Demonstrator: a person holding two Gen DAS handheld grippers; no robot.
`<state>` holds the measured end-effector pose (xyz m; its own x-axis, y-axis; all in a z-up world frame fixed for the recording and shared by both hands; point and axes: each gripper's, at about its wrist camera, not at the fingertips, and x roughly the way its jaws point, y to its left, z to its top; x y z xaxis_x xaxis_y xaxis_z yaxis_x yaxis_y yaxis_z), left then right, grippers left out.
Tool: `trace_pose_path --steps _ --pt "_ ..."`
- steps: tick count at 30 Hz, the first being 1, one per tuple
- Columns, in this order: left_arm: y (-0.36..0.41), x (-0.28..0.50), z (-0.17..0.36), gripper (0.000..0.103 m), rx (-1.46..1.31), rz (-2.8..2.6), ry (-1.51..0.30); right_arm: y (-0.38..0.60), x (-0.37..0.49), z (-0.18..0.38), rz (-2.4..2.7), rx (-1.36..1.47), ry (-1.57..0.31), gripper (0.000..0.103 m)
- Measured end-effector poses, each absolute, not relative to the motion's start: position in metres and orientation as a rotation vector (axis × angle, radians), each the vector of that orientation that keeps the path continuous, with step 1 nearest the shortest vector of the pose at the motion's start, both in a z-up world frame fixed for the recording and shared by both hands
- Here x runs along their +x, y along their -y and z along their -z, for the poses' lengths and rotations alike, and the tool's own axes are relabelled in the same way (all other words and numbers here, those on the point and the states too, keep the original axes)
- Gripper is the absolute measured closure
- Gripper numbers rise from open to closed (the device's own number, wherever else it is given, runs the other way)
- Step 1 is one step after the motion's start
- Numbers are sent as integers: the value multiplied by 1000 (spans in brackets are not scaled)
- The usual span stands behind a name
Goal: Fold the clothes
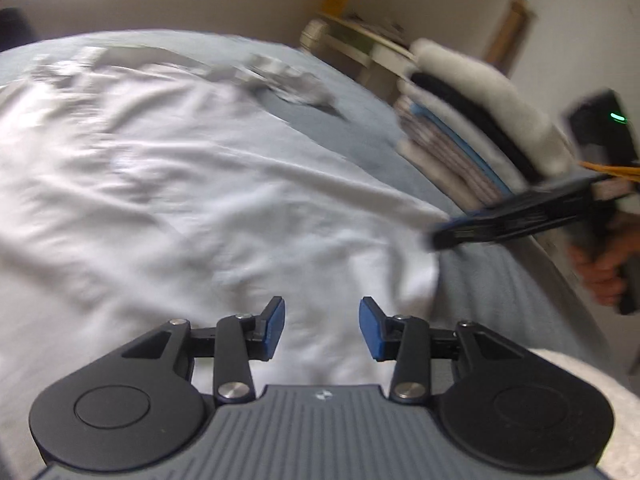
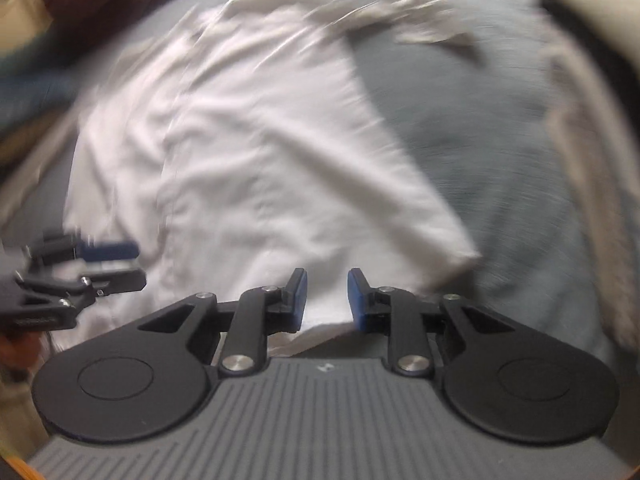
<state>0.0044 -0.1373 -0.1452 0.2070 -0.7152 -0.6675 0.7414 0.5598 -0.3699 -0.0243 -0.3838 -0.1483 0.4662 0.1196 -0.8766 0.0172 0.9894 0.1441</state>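
A shirt [image 1: 180,168] lies spread on the bed [image 1: 480,280], a clothes stack [image 1: 472,128] to its right.

Both handheld units look identical: the matte black two-finger left gripper [image 1: 322,328] and right gripper [image 2: 327,300] have blue rubber pads [image 1: 370,330], silver screws, round black discs, ribbed grey housing.

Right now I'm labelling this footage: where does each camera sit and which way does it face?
Left wrist: on the left gripper, open, facing across the white shirt toward folded clothes; right gripper and hand show.
Right wrist: on the right gripper, open, over the shirt's near edge; left gripper shows.
Shared: shirt, grey bedspread.
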Motion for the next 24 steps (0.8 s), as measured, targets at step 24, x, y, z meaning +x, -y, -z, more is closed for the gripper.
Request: trace_pose_path --steps 24 --pt "213 21 171 57 157 1035 -1345 460 90 172 -150 207 -1196 85"
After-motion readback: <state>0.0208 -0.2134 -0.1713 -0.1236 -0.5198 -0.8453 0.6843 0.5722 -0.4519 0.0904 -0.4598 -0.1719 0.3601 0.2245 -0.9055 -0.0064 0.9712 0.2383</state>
